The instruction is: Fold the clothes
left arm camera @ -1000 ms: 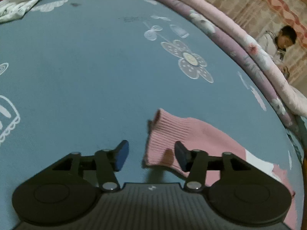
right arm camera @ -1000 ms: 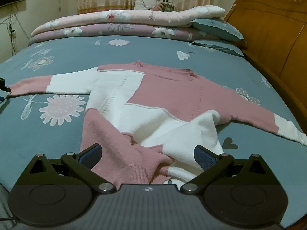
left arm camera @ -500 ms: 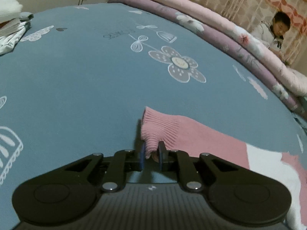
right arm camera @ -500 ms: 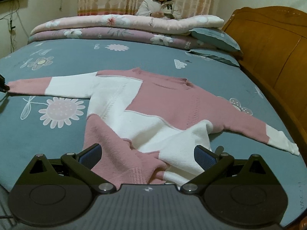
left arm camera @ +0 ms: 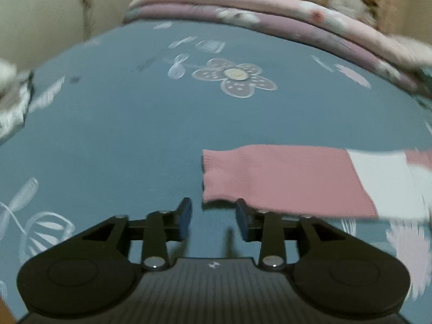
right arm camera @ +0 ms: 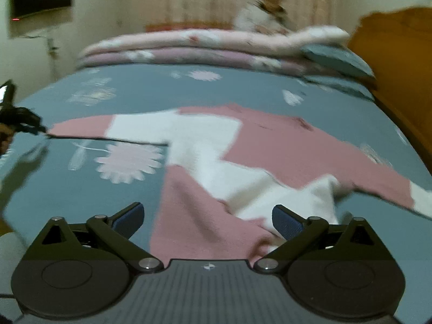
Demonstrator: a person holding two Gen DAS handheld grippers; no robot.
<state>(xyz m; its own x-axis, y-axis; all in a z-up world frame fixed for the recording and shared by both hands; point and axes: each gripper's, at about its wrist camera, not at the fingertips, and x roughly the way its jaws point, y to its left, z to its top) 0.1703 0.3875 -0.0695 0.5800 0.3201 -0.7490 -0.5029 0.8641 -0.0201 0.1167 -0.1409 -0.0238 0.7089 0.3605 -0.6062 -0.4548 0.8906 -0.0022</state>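
Apparently the sleeve point(left arm camera: 283, 179) was free at this point: the left gripper point(left arm camera: 213, 217) hovered just short of the pink cuff point(left arm camera: 213, 178), its jaws having just been opening, with only the blue sheet point(left arm camera: 135, 124) showing in the gap and nothing between them. Its right pad sat near the cuff's lower edge, but I could not tell whether it touched. The sleeve lay flat and straight across the bed, pink at the cuff and white further in.

From the right wrist view, the sweater point(right arm camera: 243, 156) lay spread on the bed with both sleeves stretched outward and its hem bunched close in front of the right gripper point(right arm camera: 208, 217). That gripper stood wide apart and empty, one pad over bare sheet, the other over the rumpled white part of the hem. A rolled quilt point(right arm camera: 189, 46) lay along the far side and a person point(right arm camera: 267, 10) sat behind it.

The risks, as I judged them: a fresh pinch on the cuff might catch only the top knit layer, or gather sheet with it, so the sleeve would twist or drag when folded inward. The crumpled hem could get folded in as it was, leaving a lumpy, crooked result. Both pictures were blurred, so fine contact stayed uncertain.
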